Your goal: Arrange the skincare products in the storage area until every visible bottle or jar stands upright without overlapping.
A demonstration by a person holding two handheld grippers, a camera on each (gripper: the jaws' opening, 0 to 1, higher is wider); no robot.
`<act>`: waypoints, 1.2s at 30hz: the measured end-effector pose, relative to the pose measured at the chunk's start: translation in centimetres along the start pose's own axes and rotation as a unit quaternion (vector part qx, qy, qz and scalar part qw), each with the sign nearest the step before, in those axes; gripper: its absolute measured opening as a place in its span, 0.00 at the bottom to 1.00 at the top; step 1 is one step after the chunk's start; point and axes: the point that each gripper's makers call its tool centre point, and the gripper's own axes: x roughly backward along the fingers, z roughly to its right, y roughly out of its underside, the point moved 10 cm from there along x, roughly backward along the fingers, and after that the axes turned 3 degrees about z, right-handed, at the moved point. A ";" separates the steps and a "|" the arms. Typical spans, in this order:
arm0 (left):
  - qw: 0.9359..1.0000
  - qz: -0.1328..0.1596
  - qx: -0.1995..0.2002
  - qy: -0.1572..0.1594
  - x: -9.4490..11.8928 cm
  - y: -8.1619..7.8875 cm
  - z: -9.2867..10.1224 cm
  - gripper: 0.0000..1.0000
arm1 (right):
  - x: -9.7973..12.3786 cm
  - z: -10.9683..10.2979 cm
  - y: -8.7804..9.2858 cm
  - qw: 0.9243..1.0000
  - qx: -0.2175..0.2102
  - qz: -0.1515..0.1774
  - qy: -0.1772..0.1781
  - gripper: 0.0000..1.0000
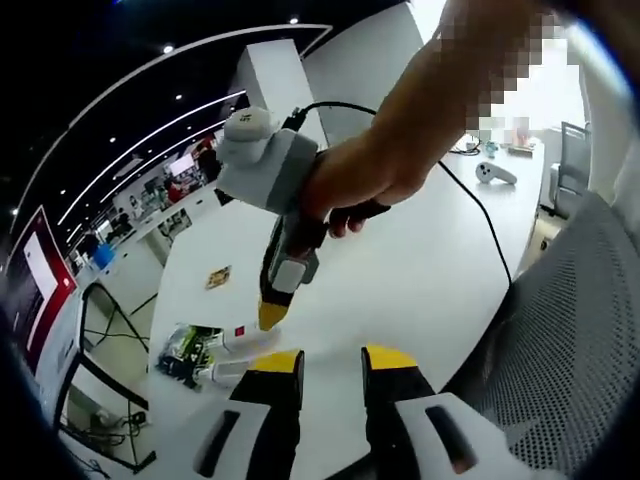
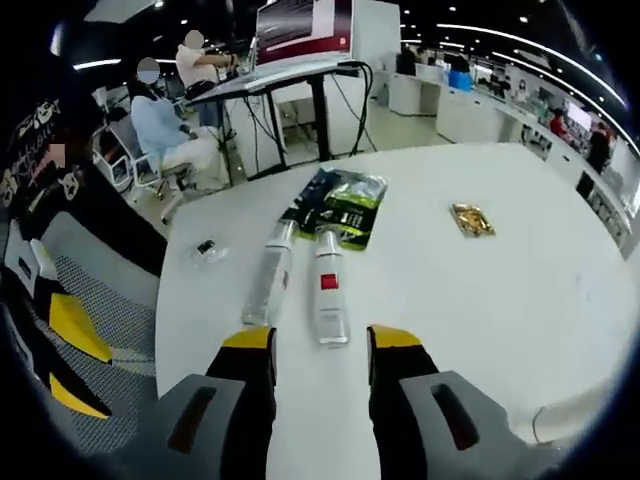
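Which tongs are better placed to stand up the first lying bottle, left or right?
Right, probably. The right tongs are open and point straight at the bottle with the red label, lying flat on the table just ahead. The left tongs sit farther back.

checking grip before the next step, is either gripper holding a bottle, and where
Nothing is held. Both bottles lie on the table, ahead of the right gripper, whose jaws are open.

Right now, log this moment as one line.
left claw open | right claw open, above bottles | two bottles lying flat | green packet beyond
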 end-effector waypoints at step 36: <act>1.000 -0.023 0.016 -0.002 -0.2 1.1 -0.6 0.24 | -2.0 1.0 0.4 0.998 -0.027 -0.052 0.008 0.17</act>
